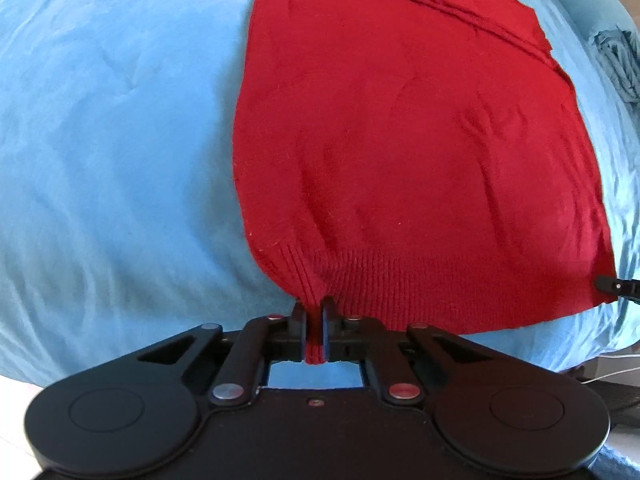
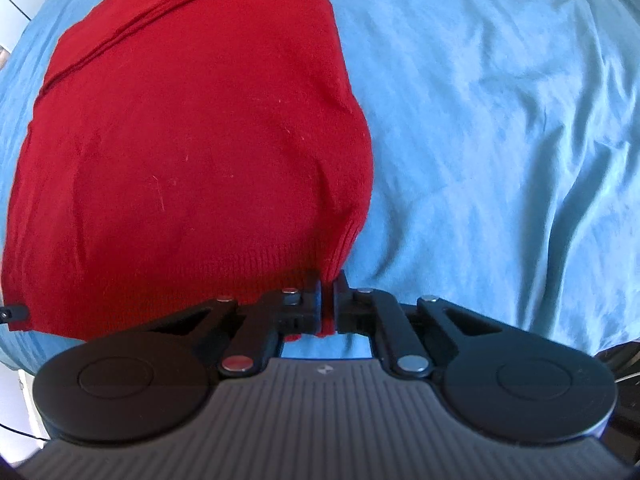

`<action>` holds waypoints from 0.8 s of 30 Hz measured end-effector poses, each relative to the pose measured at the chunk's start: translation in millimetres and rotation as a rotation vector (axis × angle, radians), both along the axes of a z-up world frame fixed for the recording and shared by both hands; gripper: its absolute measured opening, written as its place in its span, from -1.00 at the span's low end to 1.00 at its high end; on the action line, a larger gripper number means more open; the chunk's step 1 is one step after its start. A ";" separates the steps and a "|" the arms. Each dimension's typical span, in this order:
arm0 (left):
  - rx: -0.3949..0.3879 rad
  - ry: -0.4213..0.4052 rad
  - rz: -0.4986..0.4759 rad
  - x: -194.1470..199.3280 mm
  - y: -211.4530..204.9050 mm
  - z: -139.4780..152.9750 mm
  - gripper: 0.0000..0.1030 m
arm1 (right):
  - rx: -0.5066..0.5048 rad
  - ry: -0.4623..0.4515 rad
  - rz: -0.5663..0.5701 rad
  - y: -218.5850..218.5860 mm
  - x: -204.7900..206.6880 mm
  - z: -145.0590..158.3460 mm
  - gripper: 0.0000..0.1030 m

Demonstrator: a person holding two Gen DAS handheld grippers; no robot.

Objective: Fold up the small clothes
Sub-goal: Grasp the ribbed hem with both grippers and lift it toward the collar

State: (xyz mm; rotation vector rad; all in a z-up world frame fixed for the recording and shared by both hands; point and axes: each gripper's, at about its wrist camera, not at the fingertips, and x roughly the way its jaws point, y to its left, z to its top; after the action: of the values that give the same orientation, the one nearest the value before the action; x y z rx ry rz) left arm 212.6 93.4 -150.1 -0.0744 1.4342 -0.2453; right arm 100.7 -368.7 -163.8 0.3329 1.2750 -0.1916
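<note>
A red knitted sweater point(image 1: 400, 152) lies flat on a light blue sheet point(image 1: 112, 140), its ribbed hem nearest me. My left gripper point(image 1: 315, 308) is shut on the hem's left corner, with a fold of red knit pinched between the pads. My right gripper point(image 2: 329, 280) is shut on the hem's right corner of the sweater point(image 2: 192, 152). The right gripper's tip shows at the right edge of the left wrist view point(image 1: 612, 285), and the left gripper's tip at the left edge of the right wrist view point(image 2: 14, 314). The sweater's far edge shows folded layers.
The blue sheet point(image 2: 500, 128) is wrinkled and spreads wide on both sides of the sweater. A bunched grey-blue cloth point(image 1: 618, 60) lies at the far right. The bed's near edge runs just below the grippers.
</note>
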 end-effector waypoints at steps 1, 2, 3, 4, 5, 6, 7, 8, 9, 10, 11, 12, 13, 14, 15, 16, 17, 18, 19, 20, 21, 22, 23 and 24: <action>-0.010 0.000 0.006 1.2 1.8 3.9 -0.89 | 0.007 0.000 -0.007 -2.1 0.1 2.2 -0.61; -0.023 -0.005 0.014 2.5 4.5 10.3 -0.89 | 0.011 0.000 -0.008 -3.9 -0.3 6.4 -0.61; -0.038 -0.012 0.025 4.6 7.1 18.6 -0.89 | 0.013 -0.003 -0.003 -5.8 0.0 11.1 -0.61; -0.050 -0.019 0.031 7.0 12.8 26.5 -0.89 | 0.014 -0.010 0.001 -7.5 0.2 18.1 -0.61; -0.064 -0.028 0.041 10.4 16.7 37.0 -0.89 | 0.021 -0.021 0.001 -9.8 0.4 25.8 -0.61; -0.083 -0.034 0.060 14.9 19.0 47.0 -0.89 | 0.036 -0.033 -0.007 -13.9 0.9 33.5 -0.61; -0.109 -0.043 0.085 20.5 22.1 58.6 -0.89 | 0.058 -0.047 -0.018 -18.9 2.0 42.8 -0.61; -0.132 -0.061 0.107 27.6 24.6 72.5 -0.89 | 0.076 -0.065 -0.023 -21.9 4.0 53.6 -0.62; -0.141 -0.081 0.120 35.0 25.9 84.9 -0.89 | 0.090 -0.086 -0.023 -24.4 7.6 66.3 -0.62; -0.144 -0.107 0.128 44.1 25.7 98.6 -0.89 | 0.098 -0.106 -0.021 -26.4 12.7 78.3 -0.62; -0.140 -0.143 0.129 53.9 24.9 113.5 -0.89 | 0.111 -0.132 -0.019 -29.0 18.6 92.2 -0.62; -0.140 -0.179 0.128 63.8 23.5 125.9 -0.89 | 0.123 -0.157 -0.021 -31.6 26.7 105.7 -0.62; -0.145 -0.222 0.129 76.9 22.3 139.2 -0.89 | 0.134 -0.182 -0.023 -34.0 35.0 118.5 -0.62; -0.150 -0.255 0.132 88.4 20.1 149.0 -0.89 | 0.148 -0.217 -0.024 -37.0 46.1 133.2 -0.61; -0.155 -0.287 0.136 101.7 19.3 157.2 -0.89 | 0.158 -0.250 -0.026 -38.9 58.8 145.1 -0.62; -0.160 -0.316 0.139 116.3 17.2 163.3 -0.90 | 0.165 -0.277 -0.027 -39.2 76.4 155.4 -0.62; -0.159 -0.345 0.137 132.3 12.6 167.5 -0.90 | 0.169 -0.300 -0.026 -41.0 89.4 163.8 -0.62; -0.154 -0.371 0.139 148.0 10.4 169.7 -0.90 | 0.173 -0.328 -0.023 -43.1 106.0 172.3 -0.62; -0.156 -0.396 0.146 165.5 6.9 169.6 -0.90 | 0.179 -0.353 -0.020 -45.9 122.8 178.0 -0.62; -0.158 -0.422 0.146 184.1 2.8 167.5 -0.90 | 0.190 -0.378 -0.018 -51.4 145.2 181.6 -0.61; -0.150 -0.446 0.146 202.1 -2.0 163.7 -0.90 | 0.198 -0.393 -0.014 -53.8 163.2 183.3 -0.61; -0.142 -0.465 0.148 220.6 -7.2 156.9 -0.90 | 0.204 -0.405 -0.010 -55.5 186.4 184.6 -0.61; -0.140 -0.472 0.148 237.1 -11.7 148.3 -0.90 | 0.208 -0.414 -0.007 -57.3 207.0 182.0 -0.62; -0.136 -0.477 0.159 254.6 -16.9 137.4 -0.91 | 0.210 -0.421 -0.007 -58.0 227.8 179.2 -0.62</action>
State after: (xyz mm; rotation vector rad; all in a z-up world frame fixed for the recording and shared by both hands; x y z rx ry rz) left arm 467.2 76.5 -12.7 -0.2249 0.9316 -0.2115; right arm 328.5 -426.7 15.4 0.5283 0.8780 0.0095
